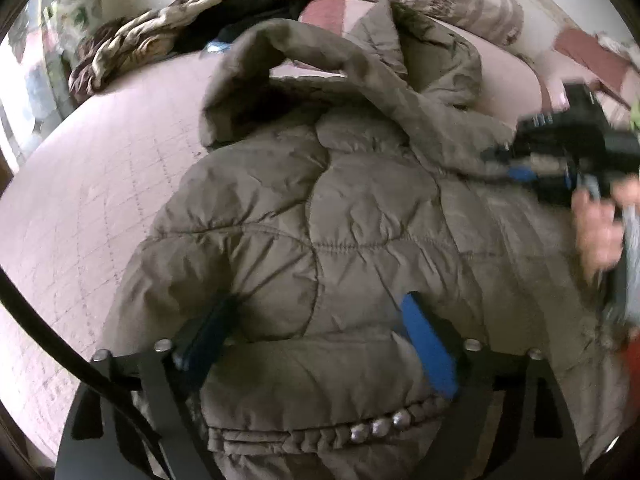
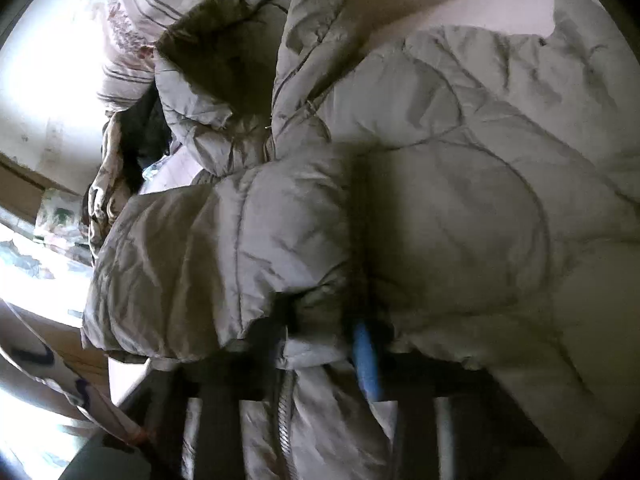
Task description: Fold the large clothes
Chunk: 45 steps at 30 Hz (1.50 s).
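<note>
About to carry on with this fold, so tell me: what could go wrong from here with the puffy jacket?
1. The left hand-held gripper straddles thick padding of the jacket; the slick fabric could slip out.
2. The right hand-held gripper bites near the zipper, which might snag.
3. The hood stands bunched, so the fold may end lumpy.

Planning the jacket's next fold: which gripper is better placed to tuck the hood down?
Probably the right gripper: it sits beside the hood, while the left gripper grips the puffer jacket lower down.
</note>
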Available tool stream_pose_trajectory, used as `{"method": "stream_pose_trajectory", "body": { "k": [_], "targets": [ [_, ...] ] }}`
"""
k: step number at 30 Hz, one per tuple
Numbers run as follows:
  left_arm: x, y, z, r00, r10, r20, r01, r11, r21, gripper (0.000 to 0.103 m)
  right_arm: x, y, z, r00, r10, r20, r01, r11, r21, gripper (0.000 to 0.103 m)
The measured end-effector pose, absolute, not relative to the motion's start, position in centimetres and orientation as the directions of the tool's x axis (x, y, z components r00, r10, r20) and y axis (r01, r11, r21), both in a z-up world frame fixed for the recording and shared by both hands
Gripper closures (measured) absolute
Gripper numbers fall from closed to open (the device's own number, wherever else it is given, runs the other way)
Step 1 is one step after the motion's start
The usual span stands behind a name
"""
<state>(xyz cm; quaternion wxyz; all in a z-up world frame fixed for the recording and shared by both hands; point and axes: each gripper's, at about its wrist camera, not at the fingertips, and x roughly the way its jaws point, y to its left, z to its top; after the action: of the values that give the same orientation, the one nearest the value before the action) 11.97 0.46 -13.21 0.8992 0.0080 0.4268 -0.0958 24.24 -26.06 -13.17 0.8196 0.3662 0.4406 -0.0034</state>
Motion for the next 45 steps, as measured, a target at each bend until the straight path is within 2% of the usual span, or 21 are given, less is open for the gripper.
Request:
{"method": "stream_pose_trajectory", "body": {
  "k": [2, 6, 10, 13, 17, 22, 23, 24, 25, 26, 27, 32, 34, 35, 39, 45],
  "targets": [
    [11.7, 0.2, -13.5, 0.628, -0.155, -0.763, 0.196, 0.98, -0.038, 0.014, 24.3, -26.4, -12.3, 0.619, 0.283, -0.733, 0.329, 0.753, 0.569, 0.084],
    [11.7, 0.4, -13.7, 0.62, -0.161, -0.768, 0.197, 0.979, -0.047, 0.01, 23.5, -29.0, -10.1, 0.622, 0.062, -0.78, 0.422, 0.813, 0.401, 0.086],
    [11.4, 0.6, -13.7, 0.636, -0.156, -0.755, 0.19, 0.981, -0.043, 0.009, 22.7, -32.8, -10.2, 0.577, -0.059, -0.814, 0.527, 0.789, 0.316, 0.087],
    [10.9, 0.5, -13.8, 0.653, -0.152, -0.742, 0.186, 0.982, -0.037, 0.008, 23.4, -33.6, -11.7, 0.538, -0.058, -0.841, 0.546, 0.784, 0.295, 0.087],
    [10.9, 0.5, -13.7, 0.652, -0.141, -0.745, 0.181, 0.983, -0.028, 0.007, 24.1, -33.2, -12.1, 0.526, -0.067, -0.848, 0.54, 0.797, 0.272, 0.08],
    [10.7, -0.1, -13.2, 0.65, -0.096, -0.754, 0.176, 0.984, 0.026, 0.007, 20.1, -33.8, -8.5, 0.608, -0.062, -0.792, 0.501, 0.803, 0.322, 0.077],
    [10.7, -0.2, -13.0, 0.647, -0.086, -0.758, 0.173, 0.984, 0.036, 0.007, 18.3, -34.0, -7.3, 0.634, -0.076, -0.769, 0.48, 0.819, 0.315, 0.07],
    [10.5, -0.3, -12.6, 0.644, -0.062, -0.763, 0.162, 0.985, 0.056, 0.007, 16.0, -34.5, -5.9, 0.667, -0.094, -0.739, 0.463, 0.83, 0.312, 0.053],
    [10.3, -0.3, -12.1, 0.647, -0.05, -0.761, 0.152, 0.986, 0.064, 0.007, 13.8, -35.2, -4.8, 0.699, -0.111, -0.707, 0.453, 0.833, 0.317, 0.043],
    [9.7, 0.0, -11.0, 0.665, -0.038, -0.746, 0.13, 0.989, 0.065, 0.007, 12.2, -35.5, -3.9, 0.717, -0.126, -0.685, 0.453, 0.832, 0.321, 0.026],
    [9.2, 0.2, -10.1, 0.683, -0.036, -0.73, 0.115, 0.992, 0.059, 0.007, 9.3, -36.8, -3.1, 0.74, -0.153, -0.655, 0.46, 0.825, 0.328, 0.019],
    [5.2, 1.2, -1.9, 0.809, 0.012, -0.588, 0.013, 0.999, 0.038, 0.007, 1.8, -43.5, -3.2, 0.698, -0.237, -0.676, 0.568, 0.758, 0.321, 0.02],
    [4.0, 1.3, 1.0, 0.832, 0.028, -0.554, -0.012, 0.999, 0.033, 0.007, -0.4, -47.0, -4.7, 0.671, -0.215, -0.709, 0.61, 0.704, 0.363, 0.034],
    [3.7, 1.3, 2.2, 0.835, 0.021, -0.55, -0.01, 1.0, 0.023, 0.005, -1.0, -48.2, -5.3, 0.671, -0.2, -0.714, 0.618, 0.684, 0.389, 0.038],
    [2.5, 0.6, 6.3, 0.836, -0.044, -0.547, 0.037, 0.999, -0.024, 0.003, -2.8, -52.9, -8.6, 0.681, -0.194, -0.706, 0.666, 0.566, 0.486, 0.039],
    [3.5, -2.5, 5.6, 0.819, -0.043, -0.572, 0.076, 0.997, 0.034, 0.003, -1.4, -60.2, -13.6, 0.671, -0.204, -0.713, 0.723, 0.396, 0.567, 0.039]
  ]
}}
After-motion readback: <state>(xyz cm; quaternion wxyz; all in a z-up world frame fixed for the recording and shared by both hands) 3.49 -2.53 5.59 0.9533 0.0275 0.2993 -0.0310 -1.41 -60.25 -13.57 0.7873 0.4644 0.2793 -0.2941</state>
